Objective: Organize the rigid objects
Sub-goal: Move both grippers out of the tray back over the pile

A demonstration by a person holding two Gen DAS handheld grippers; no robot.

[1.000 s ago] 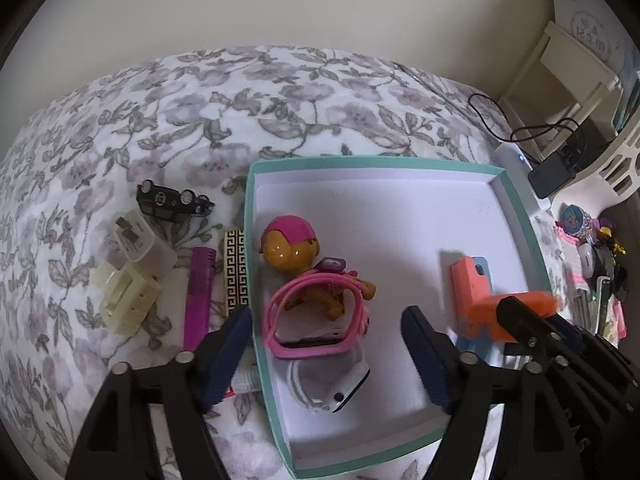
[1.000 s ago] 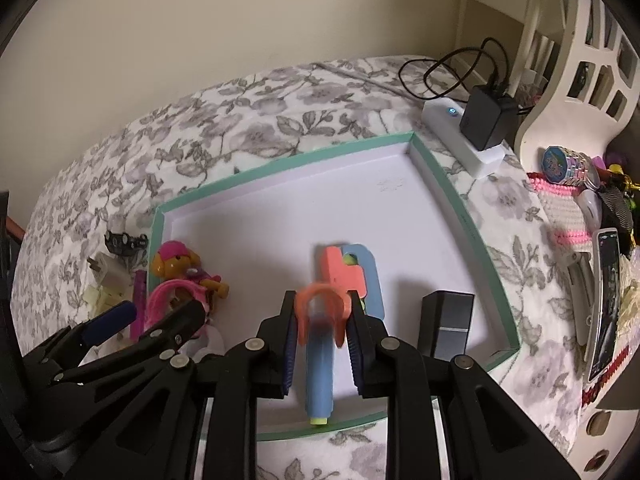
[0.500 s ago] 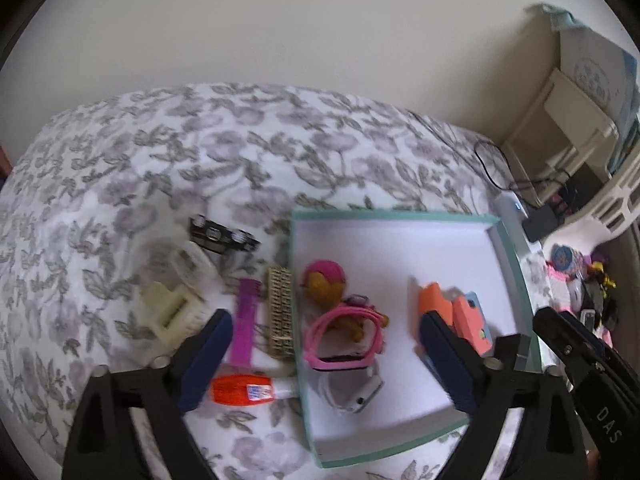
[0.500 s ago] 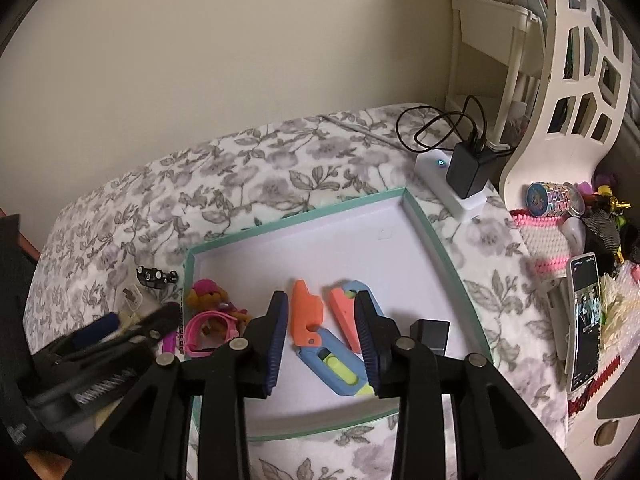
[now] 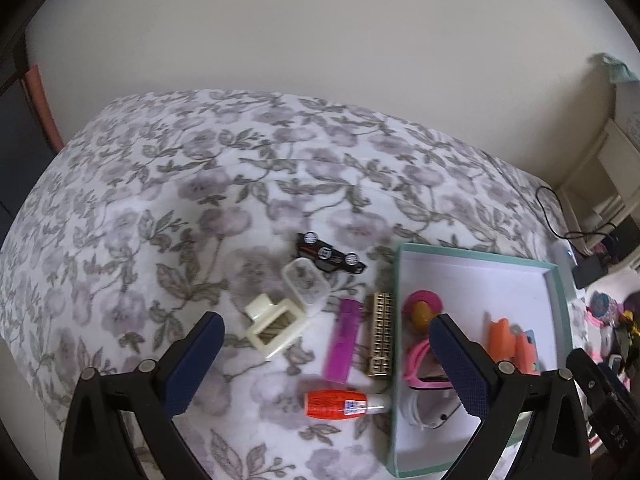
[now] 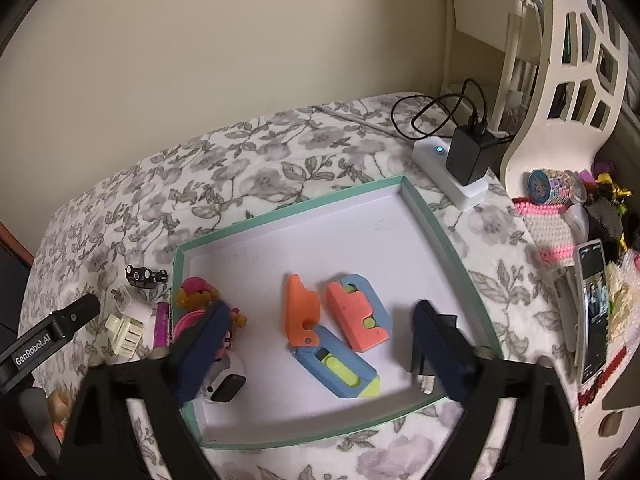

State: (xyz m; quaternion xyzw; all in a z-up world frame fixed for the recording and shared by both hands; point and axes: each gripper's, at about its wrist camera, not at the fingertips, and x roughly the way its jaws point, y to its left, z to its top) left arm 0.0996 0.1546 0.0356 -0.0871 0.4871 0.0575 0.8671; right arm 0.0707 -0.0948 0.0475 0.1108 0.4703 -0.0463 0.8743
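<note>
A bed covered in a grey floral quilt (image 5: pixel 248 184) fills both views, set against a plain cream wall. Left gripper (image 5: pixel 326 364): jaws spread wide and empty, hovering above loose items in the lower centre of the left wrist view. Between its fingers lie a cream hair claw (image 5: pixel 276 326), a clear plastic case (image 5: pixel 306 286), a purple lighter-shaped piece (image 5: pixel 344 338), a gold patterned clip (image 5: pixel 381 334) and an orange-labelled glue bottle (image 5: pixel 340 404); a black toy car (image 5: pixel 330 254) sits just above them. Right gripper (image 6: pixel 318 356): jaws likewise spread wide, holding nothing, over the teal-rimmed tray (image 6: pixel 430 220). Inside the tray, between the fingers, rest two orange-and-blue toy knives (image 6: pixel 340 336) lying side by side; a black block (image 6: pixel 444 326) stands partly hidden behind the right finger. At the tray's left edge sit a pink-capped toy figure (image 6: pixel 198 292), a pink watch (image 5: pixel 418 360) and a white watch (image 6: pixel 224 388), partly hidden by the left finger. At the upper right of the right wrist view, a white power strip (image 6: pixel 448 172) carries a black charger (image 6: pixel 468 156); a phone (image 6: pixel 594 312) and trinkets crowd the right edge.
</note>
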